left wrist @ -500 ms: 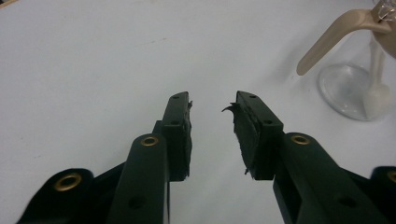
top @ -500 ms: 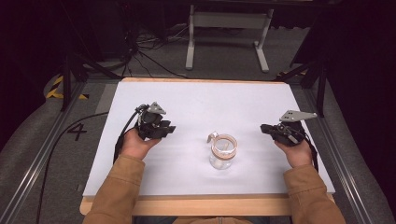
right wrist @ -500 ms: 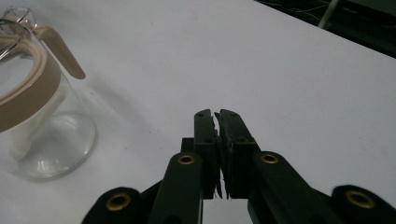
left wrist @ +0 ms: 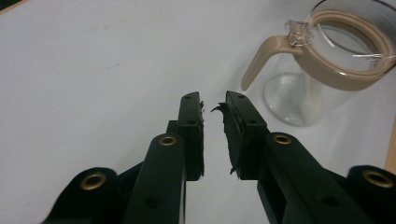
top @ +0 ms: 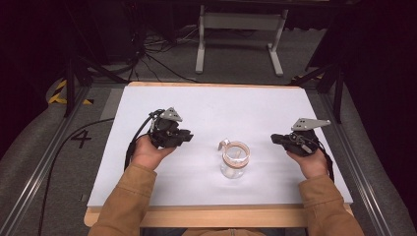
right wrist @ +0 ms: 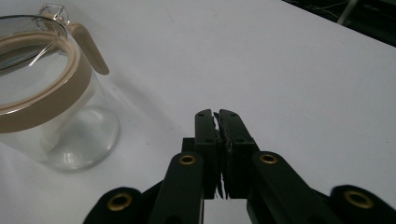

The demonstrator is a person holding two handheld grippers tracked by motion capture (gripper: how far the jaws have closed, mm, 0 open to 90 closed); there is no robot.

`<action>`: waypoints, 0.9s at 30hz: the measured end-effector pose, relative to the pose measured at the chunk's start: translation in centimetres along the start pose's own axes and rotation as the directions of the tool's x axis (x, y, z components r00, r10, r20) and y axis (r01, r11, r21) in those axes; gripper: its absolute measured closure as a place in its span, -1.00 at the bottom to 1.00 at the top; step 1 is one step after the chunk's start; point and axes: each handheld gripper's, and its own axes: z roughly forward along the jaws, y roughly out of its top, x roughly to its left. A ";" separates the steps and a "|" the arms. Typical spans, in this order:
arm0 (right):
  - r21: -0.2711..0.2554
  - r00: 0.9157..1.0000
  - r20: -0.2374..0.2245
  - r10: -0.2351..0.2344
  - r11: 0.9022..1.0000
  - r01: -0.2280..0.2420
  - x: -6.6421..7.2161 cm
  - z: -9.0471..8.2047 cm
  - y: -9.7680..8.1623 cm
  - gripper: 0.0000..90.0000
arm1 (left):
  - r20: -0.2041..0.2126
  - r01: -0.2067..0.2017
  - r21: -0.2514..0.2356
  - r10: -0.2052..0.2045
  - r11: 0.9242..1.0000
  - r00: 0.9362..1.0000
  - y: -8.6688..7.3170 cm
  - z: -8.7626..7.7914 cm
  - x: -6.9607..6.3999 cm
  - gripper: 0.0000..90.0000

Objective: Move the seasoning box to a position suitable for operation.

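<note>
I see a clear glass jar [top: 234, 160] with a tan rim upright on the white table [top: 221, 105], between my slightly parted, empty left gripper [top: 186, 137] and clenched right gripper [top: 275, 139].

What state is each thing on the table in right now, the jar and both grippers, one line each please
Glass jar: upright on the table, lid on with a tan seal ring, no contents visible, touched by neither gripper.
Left gripper: jaws slightly open, holding nothing, pointed toward the jar.
Right gripper: jaws shut, empty, beside the jar.
White table: flat, bearing just the jar.
</note>
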 end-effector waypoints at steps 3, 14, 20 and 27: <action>0.003 1.000 -0.012 -0.001 1.000 0.001 0.2 0.0 0.0 0.93 | 0.037 -0.017 -0.020 0.018 1.000 0.999 0.5 0.0 -0.6 0.81; 0.037 0.998 -0.047 -0.029 0.999 0.031 1.5 0.3 -0.5 0.92 | 0.116 -0.068 0.131 0.053 0.989 0.992 1.3 6.0 -2.7 0.98; 0.052 0.998 -0.052 -0.033 0.998 0.035 2.2 0.1 -1.0 0.88 | 0.050 -0.102 0.162 0.095 0.981 0.994 1.4 8.4 -3.4 0.94; 0.066 0.999 -0.047 -0.027 0.997 0.030 2.5 -0.2 -1.6 0.88 | 0.062 -0.094 0.163 0.085 0.982 0.994 1.6 9.4 -3.3 0.95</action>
